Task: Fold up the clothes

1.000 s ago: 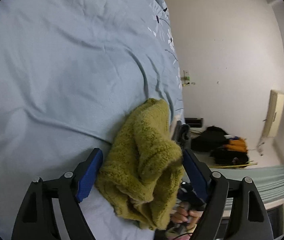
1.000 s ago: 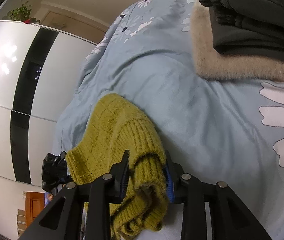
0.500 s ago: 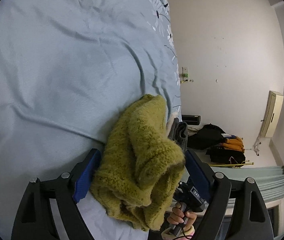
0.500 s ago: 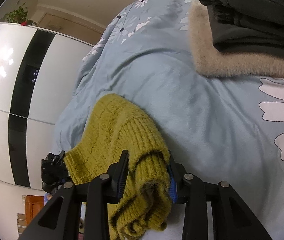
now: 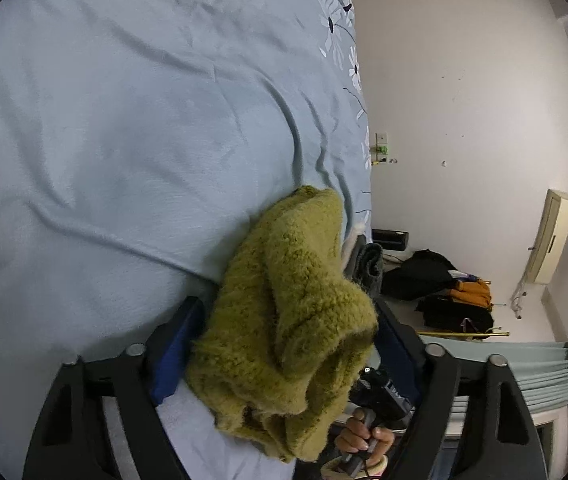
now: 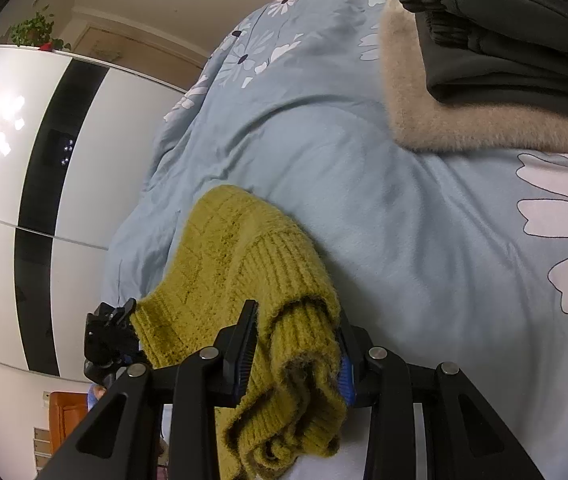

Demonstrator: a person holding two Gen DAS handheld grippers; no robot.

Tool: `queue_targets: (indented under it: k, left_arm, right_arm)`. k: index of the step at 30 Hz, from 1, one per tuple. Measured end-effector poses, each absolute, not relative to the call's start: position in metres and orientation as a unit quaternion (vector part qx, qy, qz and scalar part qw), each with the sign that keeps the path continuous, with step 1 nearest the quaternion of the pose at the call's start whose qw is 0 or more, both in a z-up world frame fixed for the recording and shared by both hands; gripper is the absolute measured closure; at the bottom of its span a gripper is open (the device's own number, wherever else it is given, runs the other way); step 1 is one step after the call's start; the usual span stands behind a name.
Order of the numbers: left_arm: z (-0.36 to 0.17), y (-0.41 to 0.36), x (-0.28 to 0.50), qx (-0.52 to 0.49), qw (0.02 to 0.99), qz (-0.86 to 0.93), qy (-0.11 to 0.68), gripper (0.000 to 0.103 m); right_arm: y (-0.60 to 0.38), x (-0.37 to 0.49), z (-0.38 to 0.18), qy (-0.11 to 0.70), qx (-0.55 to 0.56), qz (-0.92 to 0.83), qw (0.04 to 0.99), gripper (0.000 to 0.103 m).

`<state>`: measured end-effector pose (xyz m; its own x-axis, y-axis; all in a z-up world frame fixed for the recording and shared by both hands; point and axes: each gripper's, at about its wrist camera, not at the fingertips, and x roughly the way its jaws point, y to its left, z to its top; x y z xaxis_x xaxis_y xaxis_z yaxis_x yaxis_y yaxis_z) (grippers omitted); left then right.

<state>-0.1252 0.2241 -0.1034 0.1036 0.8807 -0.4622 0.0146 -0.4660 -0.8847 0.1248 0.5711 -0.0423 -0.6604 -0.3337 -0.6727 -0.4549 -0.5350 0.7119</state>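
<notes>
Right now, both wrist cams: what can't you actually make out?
- Left gripper grip: sweater bulges over the right pad in the left wrist view, so contact there is hidden.
- Sweater's lower end: cut off by the bottom edge in the right wrist view, behind the right gripper.
- Dark clothes on the beige fleece: cropped top right, type unclear.
- Floor pile: too small to identify.

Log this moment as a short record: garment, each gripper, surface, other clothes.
garment: olive-yellow knit sweater, bunched, held up over the bed
left gripper: shut on sweater, thick wad between the blue pads
right gripper: shut on sweater at a ribbed edge
surface: light blue floral duvet, wrinkled
other clothes: dark garment stacked on beige fuzzy garment, at the right wrist view's upper right
</notes>
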Motion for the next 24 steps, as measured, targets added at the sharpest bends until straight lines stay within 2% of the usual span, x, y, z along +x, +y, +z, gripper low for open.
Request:
queue_targets:
  k: [3,6,8,18,21,24]
  left_arm:
    - [-0.098,0.225,-0.12,-0.636,0.367,0.597,-0.323,0.052]
    - [-0.089,0.226,-0.115,-0.63,0.358,0.618,-0.305,0.063]
    - [-0.077,0.226,-0.111,-0.616,0.364,0.632,-0.297,0.066]
    - [-0.007,0.166,-0.097,-0.476,0.426,0.69,-0.34,0.067]
    - [-0.024,0.147,-0.093,-0.482,0.408,0.698,-0.339,0.066]
    - [-0.052,0.146,-0.094,-0.516,0.391,0.683,-0.34,0.066]
  right_arm:
    - [0.569,0.123,-0.04,0.474,-0.411,0.777,0.045,0.071]
    - [0.566,0.118,-0.032,0.46,-0.417,0.782,0.056,0.074]
    - [0.562,0.113,-0.025,0.447,-0.421,0.787,0.061,0.075]
    - [0.54,0.056,0.062,0.341,-0.379,0.86,-0.034,0.076]
    - [0.539,0.028,0.074,0.324,-0.36,0.873,-0.068,0.076]
    - [0.538,-0.007,0.044,0.323,-0.403,0.854,-0.064,0.076]
